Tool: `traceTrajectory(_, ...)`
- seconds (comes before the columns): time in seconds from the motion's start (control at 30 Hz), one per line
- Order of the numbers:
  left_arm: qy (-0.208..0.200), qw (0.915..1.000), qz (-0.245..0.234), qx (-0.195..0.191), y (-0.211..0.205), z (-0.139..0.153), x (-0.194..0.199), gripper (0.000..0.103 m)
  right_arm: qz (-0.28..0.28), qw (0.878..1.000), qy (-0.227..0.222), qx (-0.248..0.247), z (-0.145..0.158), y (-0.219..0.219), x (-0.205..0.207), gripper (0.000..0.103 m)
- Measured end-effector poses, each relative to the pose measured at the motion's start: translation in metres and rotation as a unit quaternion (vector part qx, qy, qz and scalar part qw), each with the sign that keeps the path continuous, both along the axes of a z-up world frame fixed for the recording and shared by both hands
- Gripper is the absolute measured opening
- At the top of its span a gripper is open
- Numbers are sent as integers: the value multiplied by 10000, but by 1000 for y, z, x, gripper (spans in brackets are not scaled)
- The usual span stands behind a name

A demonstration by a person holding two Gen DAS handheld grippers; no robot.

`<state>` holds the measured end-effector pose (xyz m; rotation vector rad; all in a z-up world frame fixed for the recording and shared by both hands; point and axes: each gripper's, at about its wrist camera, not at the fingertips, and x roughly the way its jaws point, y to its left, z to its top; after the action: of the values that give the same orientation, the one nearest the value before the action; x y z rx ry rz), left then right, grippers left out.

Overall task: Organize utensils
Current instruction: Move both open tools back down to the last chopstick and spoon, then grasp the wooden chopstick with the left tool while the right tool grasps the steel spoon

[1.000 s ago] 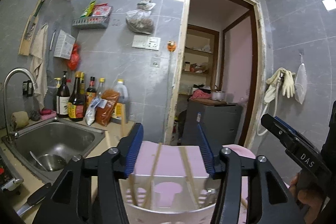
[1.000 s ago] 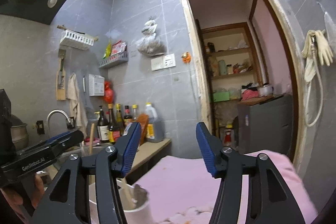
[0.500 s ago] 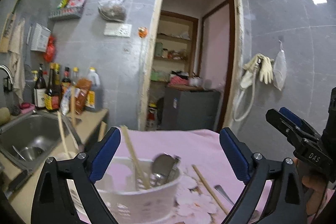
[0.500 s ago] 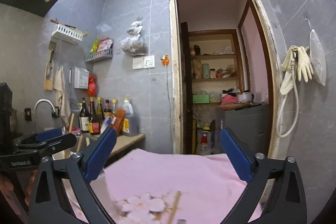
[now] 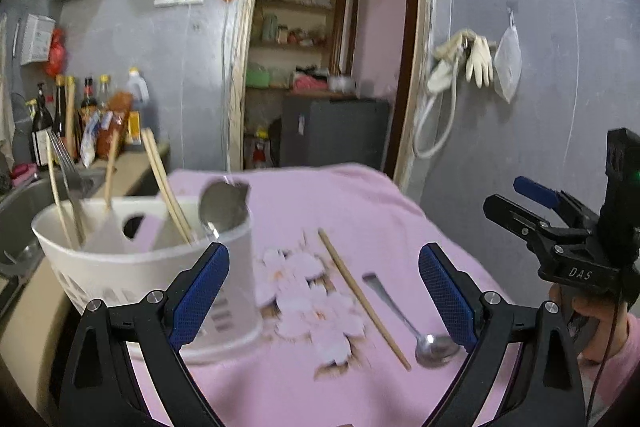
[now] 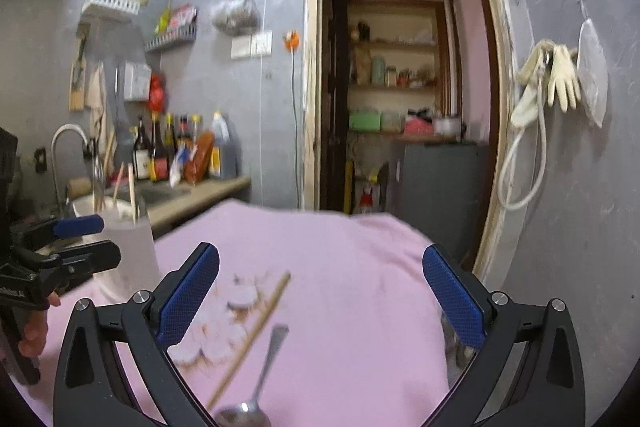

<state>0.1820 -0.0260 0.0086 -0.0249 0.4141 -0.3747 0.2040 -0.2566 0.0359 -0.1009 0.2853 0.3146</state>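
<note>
A white utensil basket [image 5: 120, 267] stands on the pink cloth [image 5: 360, 203] at the left and holds several chopsticks and a metal spoon [image 5: 222, 207]. A loose wooden chopstick [image 5: 362, 297] and a metal spoon [image 5: 416, 327] lie on the cloth to its right. My left gripper [image 5: 322, 291] is open and empty above them. My right gripper [image 6: 320, 295] is open and empty over the same chopstick [image 6: 256, 327] and spoon [image 6: 260, 379]. The basket [image 6: 124, 239] shows at the left of the right wrist view.
A steel sink [image 5: 20, 223] and a counter with bottles [image 6: 168, 147] lie left of the table. An open doorway [image 6: 400, 87] with shelves is behind. Gloves and a hose [image 6: 552, 79] hang on the right wall. The cloth has a flower print [image 5: 312, 291].
Both grippers opened wide and drew back from the basket. Both views tilted down, so the loose chopstick and spoon on the cloth came into sight.
</note>
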Motion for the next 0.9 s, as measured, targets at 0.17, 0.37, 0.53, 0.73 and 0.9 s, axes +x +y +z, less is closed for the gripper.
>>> traceTrajectory(0.17, 490, 9985, -115, 222, -15, -19, 5, 93, 173, 9981, 593, -48, -16, -7, 9, 99)
traceTrajectory(0.37, 1047, 9932, -312, 398, -26, -39, 17, 79, 472, 9897, 1346, -87, -37, -9, 22, 74)
traceTrajectory(0.53, 1554, 9858, -401, 494, -30, -48, 31, 64, 708, 9792, 1896, -153, -54, -3, 31, 54)
traceTrajectory(0.73, 2151, 9749, -365, 442, -29, -60, 49, 47, 999, 9625, 2505, -305, -71, 9, 42, 41)
traceTrajectory(0.9, 2444, 9684, -350, 343, -24, -66, 58, 41, 1133, 9508, 2793, -710, -84, 24, 48, 37)
